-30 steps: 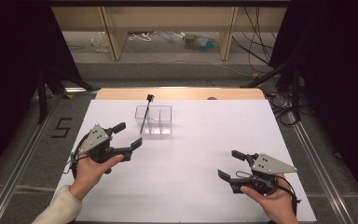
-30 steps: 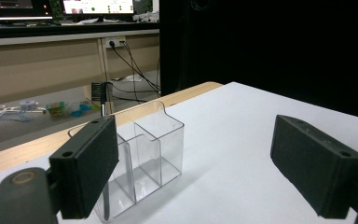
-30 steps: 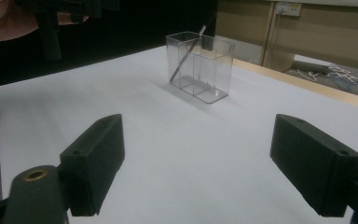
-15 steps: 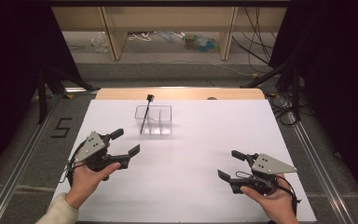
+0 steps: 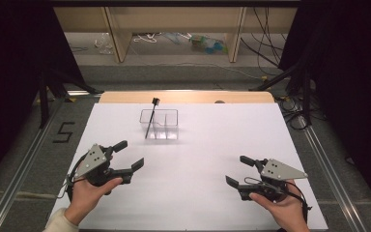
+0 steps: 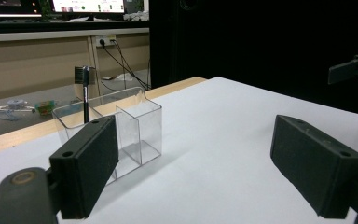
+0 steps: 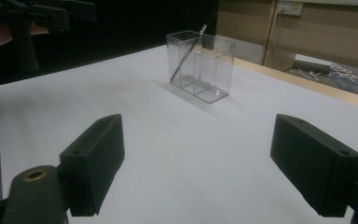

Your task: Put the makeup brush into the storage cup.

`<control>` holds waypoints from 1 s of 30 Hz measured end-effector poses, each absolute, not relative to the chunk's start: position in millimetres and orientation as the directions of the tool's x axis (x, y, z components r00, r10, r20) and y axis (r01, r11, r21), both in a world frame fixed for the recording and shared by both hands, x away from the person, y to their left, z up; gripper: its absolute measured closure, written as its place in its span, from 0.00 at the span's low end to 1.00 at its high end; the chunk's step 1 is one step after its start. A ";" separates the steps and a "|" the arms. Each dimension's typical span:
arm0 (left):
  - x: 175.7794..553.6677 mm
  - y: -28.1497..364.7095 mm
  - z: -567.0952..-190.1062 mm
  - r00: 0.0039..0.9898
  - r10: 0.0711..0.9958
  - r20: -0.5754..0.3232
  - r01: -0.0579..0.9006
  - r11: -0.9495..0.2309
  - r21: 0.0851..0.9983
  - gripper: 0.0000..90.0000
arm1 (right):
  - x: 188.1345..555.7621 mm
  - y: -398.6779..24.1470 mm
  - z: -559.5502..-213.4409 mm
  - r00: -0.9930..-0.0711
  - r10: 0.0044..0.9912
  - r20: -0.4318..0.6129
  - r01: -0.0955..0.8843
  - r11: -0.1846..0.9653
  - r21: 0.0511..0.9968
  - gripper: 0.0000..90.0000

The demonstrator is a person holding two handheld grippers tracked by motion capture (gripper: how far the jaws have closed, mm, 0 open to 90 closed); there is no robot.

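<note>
Our left gripper [image 5: 129, 155] has drawn back from the box [image 5: 159, 123] holding the brush [image 5: 151, 117]; both grippers, right [image 5: 239, 170] included, gape empty.

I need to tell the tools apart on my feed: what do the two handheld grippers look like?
Both the left gripper and right gripper are black, with blocky rectangular jaws, a grey three-cornered plate on top and a thin black cable trailing back. A light sleeve shows at the left wrist.

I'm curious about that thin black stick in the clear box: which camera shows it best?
The high view: the black stick leans in the clear box, its whole length seen. The left gripper view hides its lower part behind a jaw; the right gripper view shows it dimly.
</note>
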State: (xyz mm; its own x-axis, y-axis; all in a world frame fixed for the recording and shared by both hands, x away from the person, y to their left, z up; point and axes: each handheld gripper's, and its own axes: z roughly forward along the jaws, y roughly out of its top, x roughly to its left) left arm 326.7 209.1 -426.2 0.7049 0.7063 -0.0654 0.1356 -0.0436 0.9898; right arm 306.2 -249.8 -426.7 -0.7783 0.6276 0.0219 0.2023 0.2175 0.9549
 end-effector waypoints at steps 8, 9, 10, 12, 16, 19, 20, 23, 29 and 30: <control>314.2 213.5 -429.4 0.711 0.700 -0.067 0.131 -0.039 0.991 0.17 | 307.1 -249.3 -427.2 -0.775 0.631 0.020 0.199 0.215 0.956 0.21; 312.1 214.0 -430.5 0.714 0.697 -0.069 0.138 -0.043 0.989 0.17 | 307.4 -249.1 -427.6 -0.774 0.633 0.020 0.197 0.210 0.958 0.21; 310.9 214.3 -431.2 0.715 0.695 -0.075 0.143 -0.041 0.989 0.17 | 308.5 -248.8 -428.4 -0.777 0.630 0.025 0.190 0.197 0.962 0.21; 309.2 215.4 -431.1 0.717 0.693 -0.073 0.139 -0.039 0.990 0.17 | 308.2 -250.5 -427.5 -0.773 0.635 0.015 0.195 0.216 0.957 0.21; 306.4 215.1 -432.3 0.725 0.686 -0.063 0.141 -0.058 0.988 0.17 | 309.0 -251.2 -427.6 -0.772 0.635 0.023 0.203 0.212 0.956 0.21; 306.0 213.9 -433.7 0.733 0.678 -0.055 0.142 -0.073 0.987 0.17 | 309.3 -251.1 -427.9 -0.771 0.636 0.031 0.213 0.211 0.954 0.21; 306.0 214.1 -434.0 0.732 0.680 -0.053 0.142 -0.076 0.987 0.17 | 310.2 -251.4 -428.3 -0.773 0.634 0.020 0.200 0.214 0.956 0.21; 306.6 214.9 -434.6 0.728 0.683 -0.060 0.147 -0.069 0.987 0.17 | 310.7 -251.1 -429.1 -0.774 0.633 0.030 0.204 0.204 0.958 0.21; 307.4 213.7 -435.1 0.731 0.681 -0.043 0.140 -0.089 0.986 0.17 | 309.6 -251.3 -429.0 -0.767 0.640 0.050 0.235 0.208 0.950 0.21; 307.6 213.6 -435.1 0.733 0.679 -0.038 0.137 -0.093 0.986 0.17 | 311.1 -251.9 -429.2 -0.768 0.640 0.027 0.210 0.211 0.955 0.21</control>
State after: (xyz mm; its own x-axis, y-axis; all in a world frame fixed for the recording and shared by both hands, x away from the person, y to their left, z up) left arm 307.6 213.6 -435.1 0.7333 0.6788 -0.0383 0.1372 -0.0925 0.9862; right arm 311.1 -251.9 -429.2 -0.7678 0.6401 0.0273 0.2097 0.2109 0.9547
